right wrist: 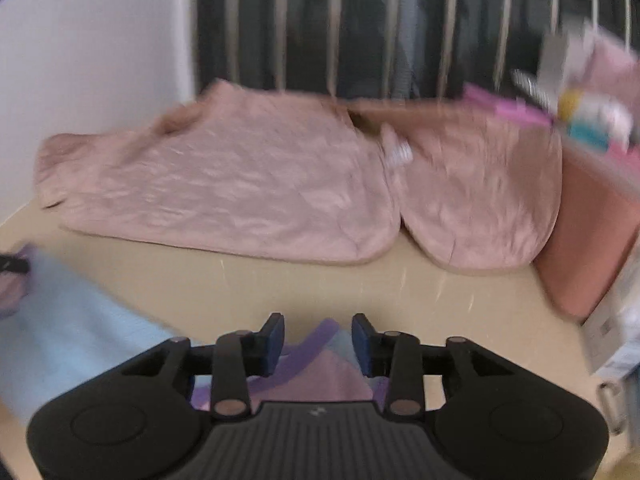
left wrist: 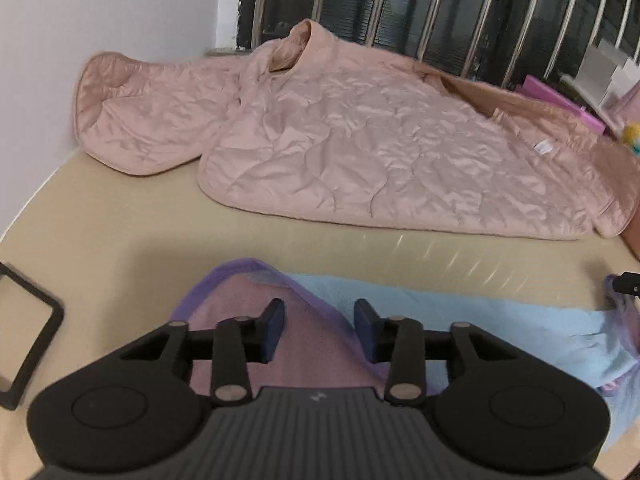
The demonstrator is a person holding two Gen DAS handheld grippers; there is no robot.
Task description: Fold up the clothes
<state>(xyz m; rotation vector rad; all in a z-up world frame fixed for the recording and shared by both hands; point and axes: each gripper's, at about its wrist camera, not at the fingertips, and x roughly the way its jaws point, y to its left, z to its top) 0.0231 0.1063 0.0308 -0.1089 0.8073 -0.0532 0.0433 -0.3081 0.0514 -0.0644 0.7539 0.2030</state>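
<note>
A small pastel garment, light blue (left wrist: pixel 480 320) with pink panels and purple trim, lies flat on the beige table near me. My left gripper (left wrist: pixel 319 330) is open, its fingers straddling the purple-edged pink corner (left wrist: pixel 304 344) at the garment's left end. My right gripper (right wrist: pixel 318 344) is open over the garment's right pink corner (right wrist: pixel 320 376); the blue part (right wrist: pixel 72 328) stretches to the left. A pink quilted jacket (left wrist: pixel 360 140) lies spread at the back of the table, also in the blurred right wrist view (right wrist: pixel 240 188).
A black rectangular frame (left wrist: pixel 28 332) lies at the table's left edge. A white wall (left wrist: pixel 100 8) stands left, a barred dark window (left wrist: pixel 440 8) behind. Pink and white boxes (left wrist: pixel 600 80) are stacked at the back right. A salmon cushion (right wrist: pixel 588 240) stands right.
</note>
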